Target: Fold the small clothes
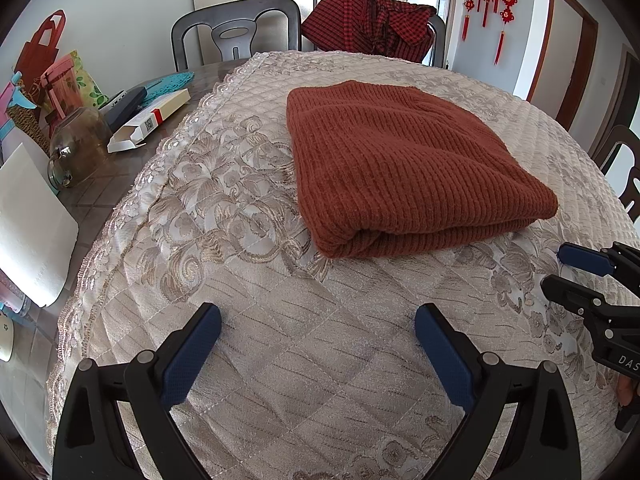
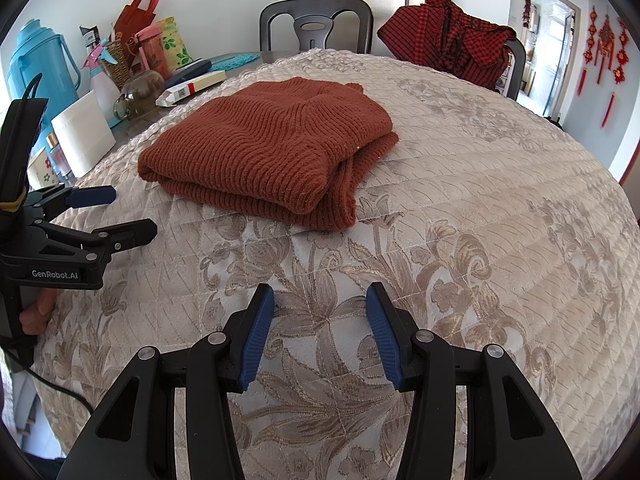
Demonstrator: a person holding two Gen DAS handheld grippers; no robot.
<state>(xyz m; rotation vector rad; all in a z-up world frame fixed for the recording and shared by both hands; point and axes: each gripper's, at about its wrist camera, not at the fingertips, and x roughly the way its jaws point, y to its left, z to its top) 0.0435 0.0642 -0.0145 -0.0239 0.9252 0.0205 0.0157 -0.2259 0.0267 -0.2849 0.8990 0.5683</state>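
A rust-brown ribbed knit sweater (image 1: 400, 160) lies folded into a thick rectangle on the quilted beige table cover (image 1: 280, 320); the right wrist view shows the same sweater (image 2: 272, 148) with its layered edges toward me. My left gripper (image 1: 318, 320) hovers open over bare cover, short of the sweater's near fold, with nothing between its blue pads. My right gripper (image 2: 320, 304) is also open and empty, nearer to me than the sweater. Each gripper shows at the edge of the other's view: the right gripper (image 1: 560, 268) and the left gripper (image 2: 128, 212).
A red checked garment (image 1: 372, 20) hangs over a far chair. Another dark chair (image 1: 236, 28) stands behind the table. At the left are a glass jar (image 1: 80, 144), a white box (image 1: 148, 120), a paper roll (image 2: 84, 132), a blue thermos (image 2: 40, 60) and bags.
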